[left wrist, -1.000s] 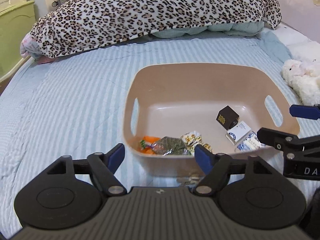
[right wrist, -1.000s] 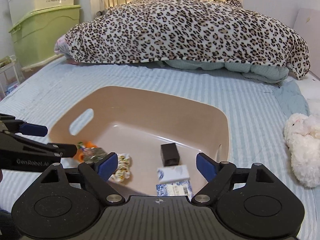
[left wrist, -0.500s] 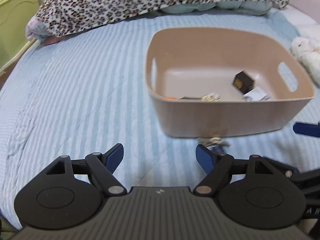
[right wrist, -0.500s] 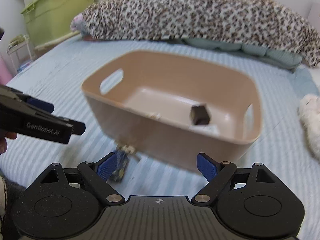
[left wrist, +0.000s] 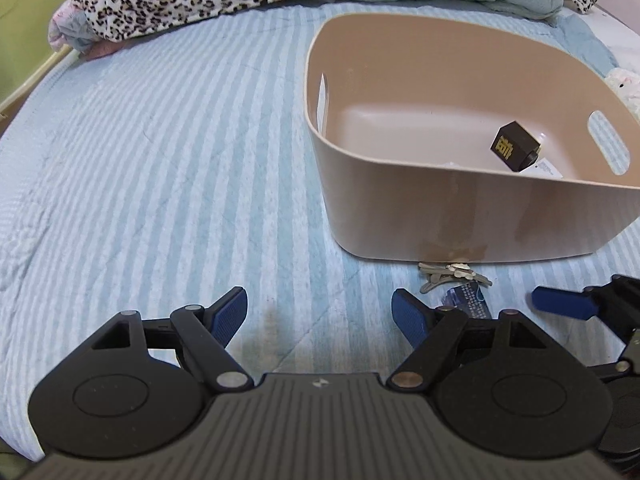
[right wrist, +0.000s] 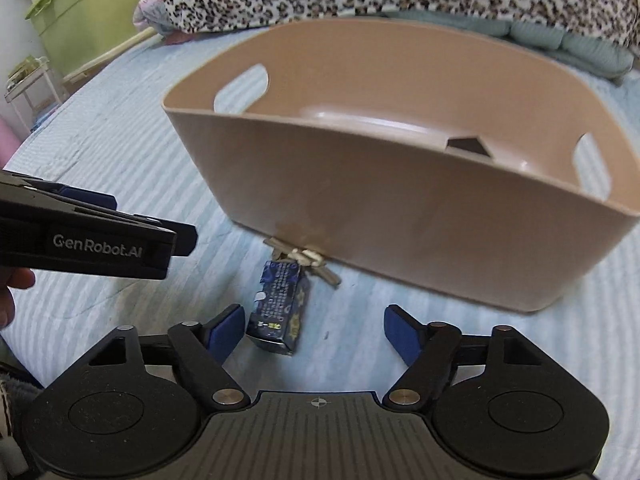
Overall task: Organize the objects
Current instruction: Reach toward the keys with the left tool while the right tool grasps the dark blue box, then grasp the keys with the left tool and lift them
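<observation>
1. The left gripper (left wrist: pixel 319 311) hung spread wide over the striped bedspread (left wrist: pixel 160 160), holding nothing.
2. The right gripper (right wrist: pixel 314 330) gaped too, with the blue packet (right wrist: pixel 280 306) lying at eleven o'clock, possibly touching its left finger.
3. The tan basket (right wrist: pixel 400 200) sat at twelve, with keys (right wrist: pixel 308 260) at its base.

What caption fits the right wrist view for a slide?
Open right gripper above a blue box and keys lying before the tan bin.

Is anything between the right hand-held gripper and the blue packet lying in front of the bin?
Nothing visible. The blue packet lies on the bedspread just ahead of the open right hand-held gripper, toward its left finger; the keys lie beyond it against the bin.
</observation>
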A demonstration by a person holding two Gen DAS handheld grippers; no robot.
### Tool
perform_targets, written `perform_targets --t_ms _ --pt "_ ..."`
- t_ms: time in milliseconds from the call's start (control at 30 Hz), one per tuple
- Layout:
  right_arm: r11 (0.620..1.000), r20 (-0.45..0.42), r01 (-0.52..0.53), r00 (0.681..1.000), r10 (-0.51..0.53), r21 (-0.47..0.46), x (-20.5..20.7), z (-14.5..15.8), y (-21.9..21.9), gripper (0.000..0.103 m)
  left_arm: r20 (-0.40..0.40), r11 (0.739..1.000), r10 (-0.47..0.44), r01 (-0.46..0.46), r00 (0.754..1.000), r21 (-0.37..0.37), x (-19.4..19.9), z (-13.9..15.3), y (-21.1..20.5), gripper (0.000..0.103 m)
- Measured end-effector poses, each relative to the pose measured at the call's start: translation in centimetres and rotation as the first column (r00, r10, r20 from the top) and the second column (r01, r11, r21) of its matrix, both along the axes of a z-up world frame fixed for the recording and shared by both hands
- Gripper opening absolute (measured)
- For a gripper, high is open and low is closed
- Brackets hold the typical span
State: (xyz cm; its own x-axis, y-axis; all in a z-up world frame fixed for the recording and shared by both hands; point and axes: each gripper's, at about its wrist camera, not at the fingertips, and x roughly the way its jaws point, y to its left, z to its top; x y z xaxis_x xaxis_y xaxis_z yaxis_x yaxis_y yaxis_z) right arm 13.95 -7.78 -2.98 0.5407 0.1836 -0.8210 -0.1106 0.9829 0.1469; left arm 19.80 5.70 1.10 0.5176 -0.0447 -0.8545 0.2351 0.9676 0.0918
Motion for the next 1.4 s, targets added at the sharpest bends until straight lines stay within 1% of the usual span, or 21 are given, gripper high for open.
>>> perform_targets --t_ms 33,100,133,200,233,300,333,400,467,567,667,800,1000,1167,1200,1267,1300,1333,1367,1400 --pt "1.0 -0.01 0.002 1.0 -0.002 0.0 0.2 -0.3 0.1 0.072 -0.006 1.0 -0.001 0.001 1.0 -0.002 0.2 -0.3 -0.1 0.08" --pt "1.0 -0.032 0.01 0.999 -0.01 0.001 0.5 -1.0 0.0 0.06 -0.014 1.0 -0.004 0.004 1.0 -0.001 0.4 -0.7 -0.2 0.08" --pt "1.0 -0.042 0.016 0.999 -0.015 0.0 0.5 -1.2 -0.1 0.058 -0.015 1.0 -0.005 0.005 1.0 -0.002 0.5 -0.9 -0.3 0.08" --pt "1.0 -0.041 0.02 0.999 -0.02 -0.004 0.5 -1.5 -0.4 0.051 -0.018 1.0 -0.008 0.008 1.0 -0.003 0.7 -1.1 -0.6 0.08" --pt "1.0 -0.038 0.017 0.999 -0.017 -0.006 0.4 -1.5 -0.5 0.05 -0.021 1.0 -0.011 0.011 1.0 -0.004 0.8 -1.2 -0.7 0.08" --pt "1.0 -0.035 0.013 0.999 -0.013 -0.01 0.2 -1.4 -0.9 0.04 -0.026 1.0 -0.021 0.021 0.999 -0.01 0.9 -1.5 -1.2 0.08" --pt "1.0 -0.035 0.01 0.999 -0.01 -0.008 0.2 -1.4 -1.1 0.04 -0.027 1.0 -0.027 0.027 0.999 -0.011 1.0 -1.5 -1.4 0.08" --pt "1.0 -0.035 0.004 0.999 -0.004 0.006 0.0 -1.4 -1.7 0.033 -0.028 0.999 -0.037 0.037 0.999 -0.013 0.9 -1.6 -1.9 0.08" --pt "1.0 -0.033 -0.002 0.999 0.002 0.003 0.2 -1.3 -1.9 0.03 -0.03 0.999 -0.046 0.046 0.998 -0.008 0.9 -1.8 -2.2 0.08" --pt "1.0 -0.034 -0.012 0.999 0.012 0.008 0.1 -1.3 -2.3 0.027 -0.024 0.999 -0.043 0.043 0.999 0.003 0.8 -1.8 -2.2 0.08" --pt "1.0 -0.03 -0.028 0.999 0.028 0.0 0.0 -1.0 -2.5 0.025 -0.035 1.0 -0.024 0.024 0.999 -0.014 0.9 -1.9 -1.7 0.08" --pt "0.999 -0.029 -0.039 0.999 0.038 -0.014 -0.6 -0.9 -3.2 0.024 -0.045 0.999 -0.025 0.023 0.999 -0.039 0.9 -1.9 -2.0 0.08" --pt "0.999 -0.034 -0.028 0.999 0.027 -0.039 -1.7 -0.7 -5.2 0.024 -0.045 0.995 -0.092 0.089 0.995 -0.053 0.3 -2.4 -3.6 0.08" --pt "0.997 -0.041 -0.027 0.999 0.024 -0.067 -1.7 -1.1 -6.4 0.025 -0.016 0.99 -0.136 0.135 0.991 -0.044 0.4 -3.4 -5.0 0.08" --pt "0.997 -0.04 -0.027 0.999 0.025 -0.068 -1.6 -1.1 -6.5 0.037 -0.009 0.988 -0.143 0.143 0.99 -0.05 0.4 -3.5 -5.2 0.079" --pt "0.997 -0.031 -0.037 0.999 0.035 -0.075 -1.4 -1.2 -6.4 0.04 0.003 0.984 -0.163 0.163 0.987 -0.065 0.5 -3.9 -5.6 0.079" --pt "0.996 -0.024 -0.047 0.999 0.045 -0.077 -1.2 -1.2 -6.3 0.045 0.006 0.982 -0.177 0.177 0.984 -0.063 0.5 -4.2 -5.9 0.077" --pt "0.995 -0.02 -0.055 0.998 0.054 -0.08 -1.0 -1.2 -6.1 0.047 0.004 0.98 -0.19 0.19 0.982 -0.053 0.5 -4.5 -6.3 0.075" --pt "0.995 -0.016 -0.061 0.998 0.06 -0.084 -0.8 -1.3 -6.0 0.047 -0.003 0.978 -0.206 0.206 0.979 -0.039 0.5 -4.8 -6.6 0.068" --pt "0.994 -0.011 -0.067 0.998 0.066 -0.086 -0.7 -1.3 -5.8 0.047 -0.002 0.975 -0.219 0.219 0.976 -0.034 0.4 -5.0 -6.9 0.064"
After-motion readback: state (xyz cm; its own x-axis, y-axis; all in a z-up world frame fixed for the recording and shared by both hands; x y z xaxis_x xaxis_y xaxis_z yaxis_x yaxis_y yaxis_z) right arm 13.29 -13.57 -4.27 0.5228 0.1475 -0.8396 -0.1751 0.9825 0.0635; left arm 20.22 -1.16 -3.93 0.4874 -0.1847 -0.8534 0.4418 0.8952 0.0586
